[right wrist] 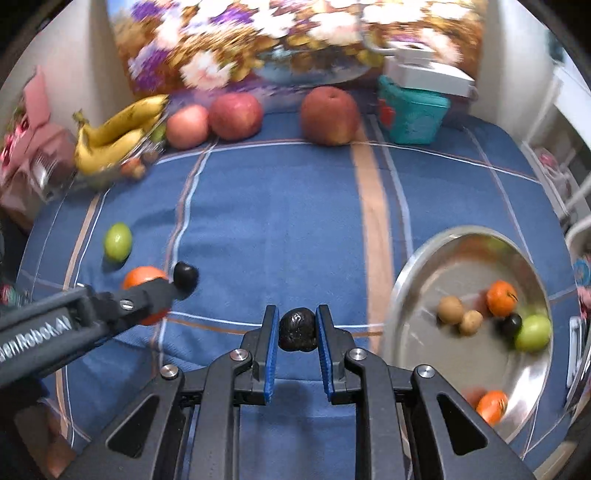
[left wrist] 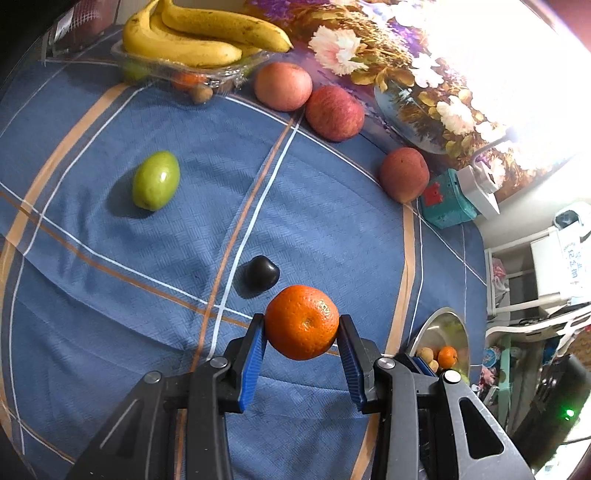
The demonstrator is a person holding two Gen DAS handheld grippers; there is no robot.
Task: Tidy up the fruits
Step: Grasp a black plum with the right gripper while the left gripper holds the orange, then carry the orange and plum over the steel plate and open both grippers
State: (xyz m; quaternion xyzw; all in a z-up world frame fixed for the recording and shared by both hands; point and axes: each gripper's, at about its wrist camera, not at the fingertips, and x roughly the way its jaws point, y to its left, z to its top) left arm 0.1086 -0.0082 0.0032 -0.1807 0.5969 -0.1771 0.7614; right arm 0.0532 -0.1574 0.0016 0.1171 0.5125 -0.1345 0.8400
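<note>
A blue cloth (right wrist: 280, 221) with tan and white stripes covers the table, backed by a floral panel (left wrist: 388, 55).

The left gripper (left wrist: 302, 334) has its jaws pinching a mandarin (left wrist: 302, 321), lifted off the cloth. The right gripper (right wrist: 295, 332) has its jaws pinching a dark wrinkled fruit (right wrist: 297, 329).

Landmark: the steel bowl (right wrist: 417, 266) at the right edge of the table.
- Inside the bowl: two mandarins, two small tan fruits, one small dark fruit and one green fruit.
- Just left of the bowl: the right gripper with the dark wrinkled fruit.
- Farther left of the bowl: the left gripper with its mandarin, and beside it a smooth dark fruit (left wrist: 261, 273) lying on the cloth.
- Still farther left: a green fruit (left wrist: 156, 180) lying alone on the cloth.
- Beyond the bowl, along the floral panel: a teal box (right wrist: 413, 110) with a white object on top, then three apples (left wrist: 334, 112) in a row leftward, the first well apart from the other two, which touch.
- At the far left corner from the bowl: a clear plastic tray (left wrist: 221, 72) holding bananas (left wrist: 199, 33) over smaller fruits.
</note>
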